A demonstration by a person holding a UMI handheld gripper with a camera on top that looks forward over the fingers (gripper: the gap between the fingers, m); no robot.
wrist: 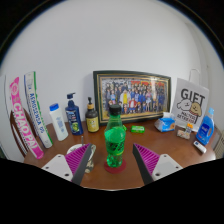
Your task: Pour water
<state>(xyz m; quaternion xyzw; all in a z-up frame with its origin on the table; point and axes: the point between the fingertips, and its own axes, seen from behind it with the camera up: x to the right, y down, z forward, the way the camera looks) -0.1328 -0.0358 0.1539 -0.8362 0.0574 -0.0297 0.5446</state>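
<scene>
A green bottle (115, 137) with a black cap stands upright on a wooden table (170, 150), dead ahead of the gripper (112, 160) and on its centre line; its long axis is vertical, at right angles to the fingers' forward reach, so the coming move looks to be a straight advance with no sideways correction. The fingers are spread wide and hold nothing; the bottle's lower half shows in the gap between the pink pads (146, 158), with bare table visible on either side, though whether it already stands between the fingertips or just beyond them is hard to judge from this wide-angle view. Beyond the bottle a framed group photograph (132, 96) leans against the wall; to the left of the fingers stand a white bottle (59, 122), a dark pump bottle (74, 114) and a small amber bottle (92, 116), with tall printed cartons (24, 115) farther left; to the right sit a small green object (164, 126), a gift card stand (190, 110) and a blue bottle (206, 130). No cup or glass to receive the water can be picked out here.
</scene>
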